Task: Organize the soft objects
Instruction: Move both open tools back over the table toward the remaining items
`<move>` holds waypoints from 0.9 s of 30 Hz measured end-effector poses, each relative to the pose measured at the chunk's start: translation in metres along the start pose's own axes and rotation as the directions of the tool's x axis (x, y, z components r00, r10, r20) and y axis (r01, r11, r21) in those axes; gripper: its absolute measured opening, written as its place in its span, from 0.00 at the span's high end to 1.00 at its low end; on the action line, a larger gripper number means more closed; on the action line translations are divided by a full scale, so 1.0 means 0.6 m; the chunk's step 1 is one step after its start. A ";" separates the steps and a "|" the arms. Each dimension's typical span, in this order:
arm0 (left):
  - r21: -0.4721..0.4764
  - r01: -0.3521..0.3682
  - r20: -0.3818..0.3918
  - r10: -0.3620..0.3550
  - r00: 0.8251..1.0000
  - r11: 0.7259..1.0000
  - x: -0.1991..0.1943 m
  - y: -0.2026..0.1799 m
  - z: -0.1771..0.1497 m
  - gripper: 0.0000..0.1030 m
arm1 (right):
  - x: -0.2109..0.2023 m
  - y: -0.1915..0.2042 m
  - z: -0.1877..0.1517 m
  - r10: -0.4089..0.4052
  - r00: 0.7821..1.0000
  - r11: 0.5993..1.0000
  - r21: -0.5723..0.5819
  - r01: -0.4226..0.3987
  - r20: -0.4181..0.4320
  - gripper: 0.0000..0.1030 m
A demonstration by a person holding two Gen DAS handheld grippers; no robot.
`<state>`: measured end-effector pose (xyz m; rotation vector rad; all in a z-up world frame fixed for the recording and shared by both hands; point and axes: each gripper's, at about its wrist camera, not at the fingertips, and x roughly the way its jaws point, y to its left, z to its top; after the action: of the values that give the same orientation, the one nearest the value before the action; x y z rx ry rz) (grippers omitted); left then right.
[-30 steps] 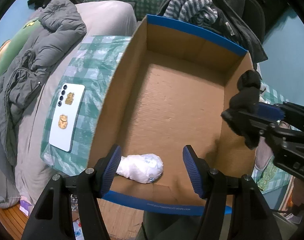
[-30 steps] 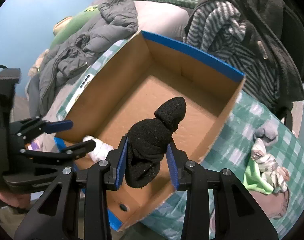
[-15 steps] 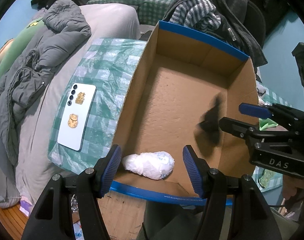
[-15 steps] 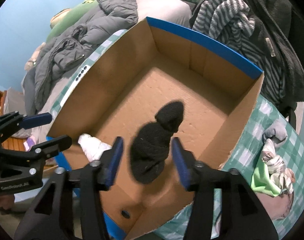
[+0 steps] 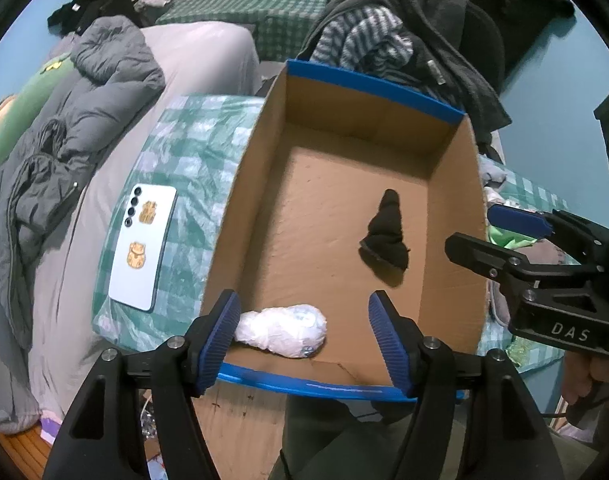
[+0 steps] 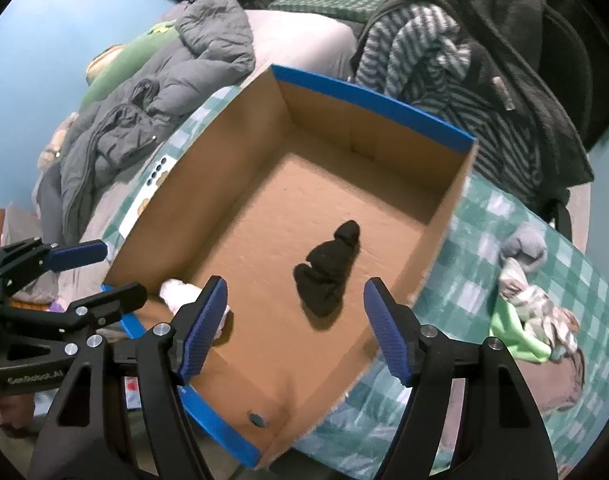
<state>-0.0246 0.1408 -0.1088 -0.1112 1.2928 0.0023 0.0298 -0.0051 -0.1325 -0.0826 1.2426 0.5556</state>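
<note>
An open cardboard box [image 5: 240,200] with a blue rim stands on a green checked cloth. A black rolled sock [image 5: 386,236] [image 6: 328,276] lies free on the box floor toward its right side. A white rolled sock [image 5: 282,330] [image 6: 184,294] lies on the floor at the near left corner. My right gripper [image 6: 295,292] hovers above the black sock, its jaws opening with nothing between the pads. My left gripper [image 5: 304,312] hangs over the white sock, jaws opening, pads clear of it. More socks [image 6: 532,308] lie piled right of the box.
A white phone [image 5: 142,248] lies on the cloth left of the box. A grey jacket [image 5: 64,152] sprawls over the bed beyond it. A chair draped with striped and dark clothes [image 5: 384,40] stands behind the box. A green cloth [image 6: 508,332] lies in the sock pile.
My right gripper has opened and let go of the black sock, which dropped onto the box floor. My left gripper has risen slightly above the white sock.
</note>
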 end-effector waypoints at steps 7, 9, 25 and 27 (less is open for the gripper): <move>0.057 0.017 0.017 -0.018 1.000 0.998 -0.009 -0.033 0.003 0.32 | -0.040 -0.030 -0.022 -0.033 0.999 0.998 0.060 0.031 0.031 0.29; 0.075 0.024 0.017 -0.025 1.000 0.997 -0.010 -0.046 0.004 0.32 | -0.052 -0.044 -0.031 -0.042 0.998 0.995 0.087 0.039 0.039 0.28; 0.259 0.103 -0.022 -0.100 0.995 0.961 0.002 -0.196 0.013 0.32 | -0.127 -0.173 -0.134 -0.127 0.991 0.947 0.303 0.107 0.047 0.28; 0.285 0.109 -0.026 -0.106 0.994 0.952 0.005 -0.216 0.012 0.32 | -0.132 -0.187 -0.150 -0.137 0.990 0.938 0.326 0.117 0.040 0.28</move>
<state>-0.0084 0.0126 -0.0989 0.0671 1.2831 -0.2786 -0.0157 -0.1620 -0.1170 0.1290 1.2429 0.2351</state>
